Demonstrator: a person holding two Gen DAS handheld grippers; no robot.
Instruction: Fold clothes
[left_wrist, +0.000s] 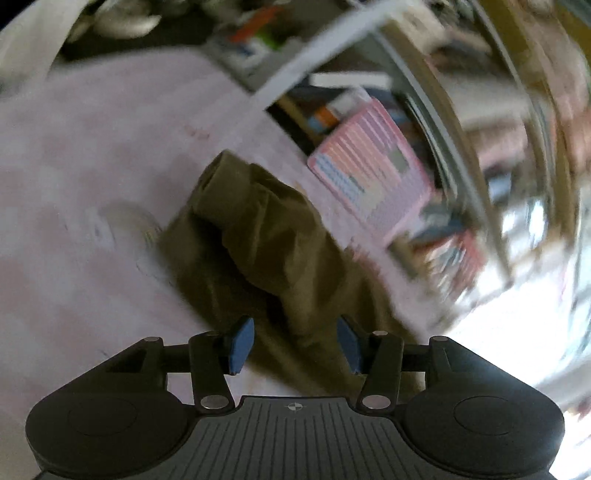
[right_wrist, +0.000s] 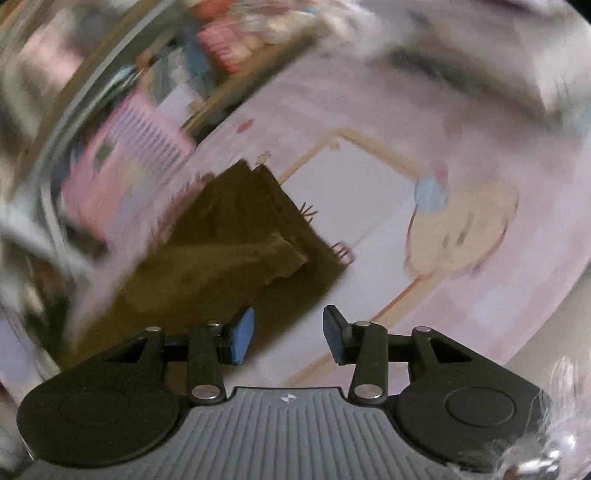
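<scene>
Both my left gripper (left_wrist: 291, 341) and right gripper (right_wrist: 288, 334) hover with fingers apart, empty, above the olive garment (right_wrist: 229, 251), lying folded on the pink bedsheet (left_wrist: 92, 147); folding looks largely finished.

The left black plastic two-finger gripper (left_wrist: 294, 345) has blue pads and silver rivets. The matching right gripper (right_wrist: 288, 334) looks alike. Both ribbed grey bases bear a small crosshair mark.

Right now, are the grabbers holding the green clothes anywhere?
No, nothing is held. The left gripper and right gripper are both open, fingers apart, above the olive garment on the pink sheet.
</scene>
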